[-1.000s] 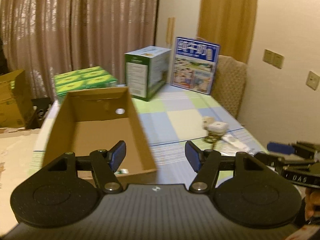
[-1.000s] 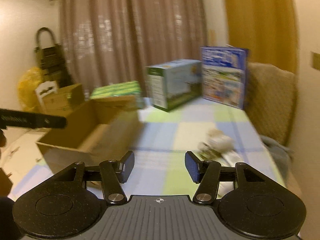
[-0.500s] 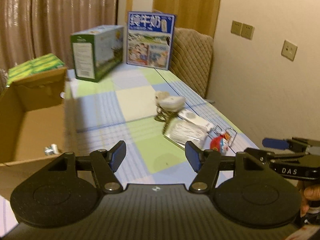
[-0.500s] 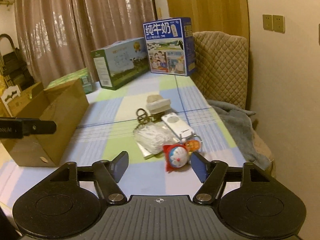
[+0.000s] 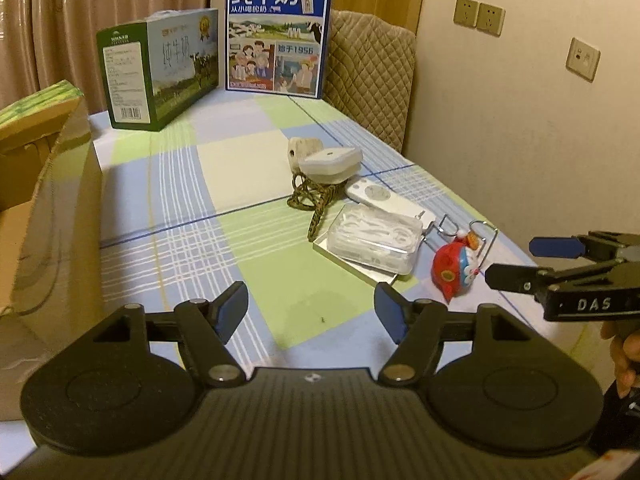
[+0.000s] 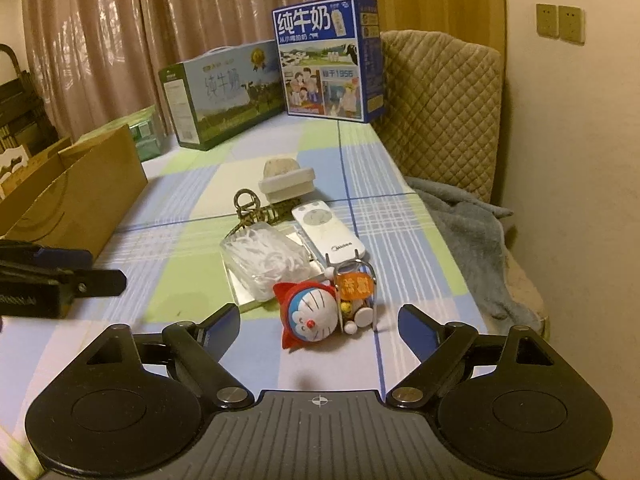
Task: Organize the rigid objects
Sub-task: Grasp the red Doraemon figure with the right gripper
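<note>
A cluster of small objects lies on the checked tablecloth: a red Doraemon toy [image 6: 310,316] with a metal clip, a clear box of floss picks [image 6: 266,264], a white remote [image 6: 328,232], a braided cord [image 6: 250,210] and a white adapter [image 6: 286,184]. My right gripper [image 6: 320,326] is open and empty, its fingers on either side of the toy, just short of it. My left gripper [image 5: 312,312] is open and empty over bare cloth, left of the floss box [image 5: 376,238] and the toy [image 5: 456,270]. An open cardboard box [image 5: 52,216] stands at the left.
Two milk cartons, green [image 5: 160,68] and blue [image 5: 278,32], stand at the table's far end. A quilted chair back [image 6: 440,108] and a grey towel [image 6: 468,232] sit along the right edge by the wall. A green pack [image 6: 146,136] lies behind the cardboard box.
Both grippers swung right, away from the cardboard box toward the object cluster. The right gripper moved closer to the Doraemon toy, which now lies between its open fingers.
</note>
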`<state>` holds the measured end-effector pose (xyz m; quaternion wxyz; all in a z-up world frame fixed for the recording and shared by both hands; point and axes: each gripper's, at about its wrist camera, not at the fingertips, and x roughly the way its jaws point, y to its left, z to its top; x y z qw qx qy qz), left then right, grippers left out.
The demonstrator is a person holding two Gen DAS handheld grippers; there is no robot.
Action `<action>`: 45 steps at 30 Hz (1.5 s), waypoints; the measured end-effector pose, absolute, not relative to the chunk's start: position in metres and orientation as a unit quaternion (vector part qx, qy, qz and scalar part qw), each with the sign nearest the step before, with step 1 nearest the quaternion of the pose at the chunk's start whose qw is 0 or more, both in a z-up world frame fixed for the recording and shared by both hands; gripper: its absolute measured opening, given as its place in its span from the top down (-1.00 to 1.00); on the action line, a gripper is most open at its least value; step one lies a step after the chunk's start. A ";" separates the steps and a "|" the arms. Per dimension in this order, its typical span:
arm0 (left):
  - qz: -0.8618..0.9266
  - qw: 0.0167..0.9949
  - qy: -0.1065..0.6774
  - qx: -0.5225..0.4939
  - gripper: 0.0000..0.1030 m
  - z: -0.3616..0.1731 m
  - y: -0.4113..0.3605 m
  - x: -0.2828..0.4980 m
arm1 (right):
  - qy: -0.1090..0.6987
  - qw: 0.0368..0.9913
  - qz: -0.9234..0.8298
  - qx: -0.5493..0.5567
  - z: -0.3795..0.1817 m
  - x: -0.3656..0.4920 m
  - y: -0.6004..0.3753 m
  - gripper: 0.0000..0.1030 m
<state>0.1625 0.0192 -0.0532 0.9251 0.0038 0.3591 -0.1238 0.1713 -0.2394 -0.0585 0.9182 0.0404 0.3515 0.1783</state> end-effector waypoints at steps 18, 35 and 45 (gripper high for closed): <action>-0.120 0.919 0.376 -0.018 -0.28 -0.069 0.031 0.185 | 0.404 0.893 0.141 0.140 -0.083 0.208 -0.220 -0.26; -0.118 0.918 0.377 -0.034 -0.28 -0.067 0.038 0.181 | 0.400 0.898 0.168 0.076 -0.068 0.194 -0.204 0.38; -0.125 0.918 0.374 -0.038 -0.28 -0.065 0.037 0.176 | 0.417 0.887 0.194 0.029 -0.073 0.164 -0.202 0.49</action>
